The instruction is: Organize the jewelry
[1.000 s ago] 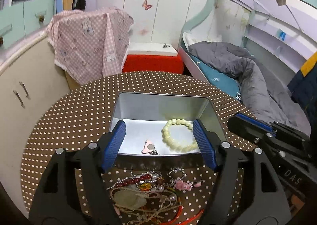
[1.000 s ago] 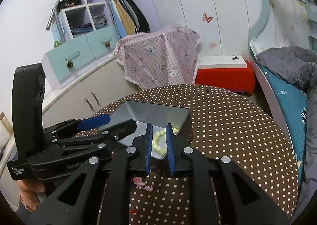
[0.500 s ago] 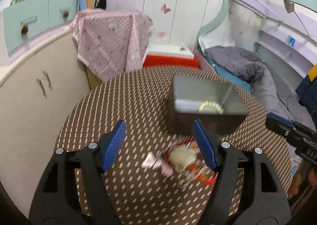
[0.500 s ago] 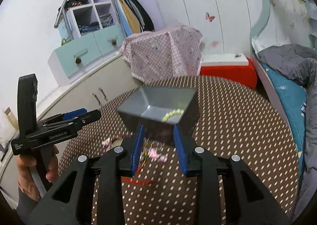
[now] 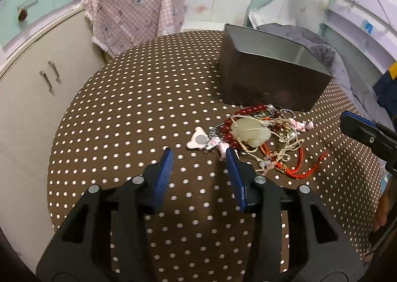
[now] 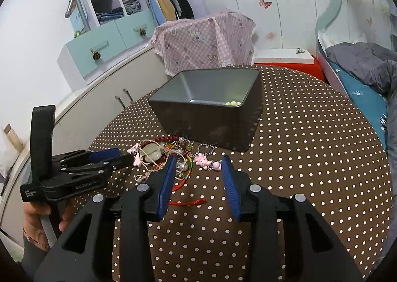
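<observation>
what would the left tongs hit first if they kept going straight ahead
Probably the pink heart-shaped charm at the near edge of the jewelry tangle, just ahead of the closing, empty left tongs; depth is unclear, so the dotted tablecloth could come first.

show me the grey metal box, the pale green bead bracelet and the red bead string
grey metal box (image 6: pixel 206 120), right wrist view, front wall
pale green bead bracelet (image 6: pixel 233 103), right wrist view, beads showing above the box's front wall
red bead string (image 5: pixel 253 109), left wrist view, top beads

Both cameras look forward and down along their own blue-padded fingers, close over the dotted table. The left view faces the jewelry pile from its left, the right view from nearer front. Both share the pile and tin.
</observation>
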The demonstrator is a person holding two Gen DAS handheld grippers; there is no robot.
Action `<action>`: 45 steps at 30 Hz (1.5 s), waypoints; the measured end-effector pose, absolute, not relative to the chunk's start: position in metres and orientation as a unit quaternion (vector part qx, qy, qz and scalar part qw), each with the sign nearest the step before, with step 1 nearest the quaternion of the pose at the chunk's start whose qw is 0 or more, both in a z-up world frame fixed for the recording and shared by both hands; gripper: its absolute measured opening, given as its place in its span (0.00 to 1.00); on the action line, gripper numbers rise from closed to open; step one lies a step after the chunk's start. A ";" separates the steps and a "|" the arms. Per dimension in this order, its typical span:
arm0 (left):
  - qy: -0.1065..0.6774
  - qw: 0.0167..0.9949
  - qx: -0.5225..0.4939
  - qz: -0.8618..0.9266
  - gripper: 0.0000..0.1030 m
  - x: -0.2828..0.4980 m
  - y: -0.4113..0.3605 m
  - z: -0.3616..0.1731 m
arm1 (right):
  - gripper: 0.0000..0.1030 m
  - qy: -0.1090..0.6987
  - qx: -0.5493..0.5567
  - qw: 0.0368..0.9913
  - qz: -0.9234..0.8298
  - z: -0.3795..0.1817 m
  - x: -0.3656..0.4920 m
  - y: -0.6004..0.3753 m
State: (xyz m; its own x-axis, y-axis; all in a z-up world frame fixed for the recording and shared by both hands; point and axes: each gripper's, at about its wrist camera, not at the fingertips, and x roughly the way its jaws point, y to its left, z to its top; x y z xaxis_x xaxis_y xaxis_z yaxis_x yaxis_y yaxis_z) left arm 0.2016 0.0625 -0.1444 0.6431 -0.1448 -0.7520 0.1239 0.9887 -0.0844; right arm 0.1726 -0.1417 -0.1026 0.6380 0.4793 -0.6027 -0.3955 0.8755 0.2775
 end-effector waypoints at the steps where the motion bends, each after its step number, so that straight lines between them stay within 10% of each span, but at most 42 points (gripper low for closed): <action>1: 0.415 0.906 -0.014 -0.079 0.42 0.202 0.061 -0.144 | 0.36 0.351 0.059 0.903 0.241 -0.103 0.173 -0.142; 11: 0.412 0.907 -0.024 -0.082 0.31 0.211 0.062 -0.144 | 0.36 0.359 0.060 0.900 0.239 -0.109 0.174 -0.143; 15: 0.412 0.906 -0.021 -0.097 0.10 0.216 0.060 -0.143 | 0.36 0.358 0.060 0.899 0.244 -0.107 0.172 -0.141; 45: 0.356 0.925 -0.103 -0.085 0.10 0.166 0.117 -0.118 | 0.28 0.410 -0.054 0.862 0.291 -0.129 0.194 -0.008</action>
State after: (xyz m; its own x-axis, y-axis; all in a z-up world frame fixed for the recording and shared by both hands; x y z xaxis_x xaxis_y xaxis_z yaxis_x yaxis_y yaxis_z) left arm 0.1659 0.1167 -0.1182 0.7319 -0.2298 -0.6416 0.0837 0.9646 -0.2500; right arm 0.1944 -0.0077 -0.1292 0.4933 0.4583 -0.7393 -0.5467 0.8245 0.1464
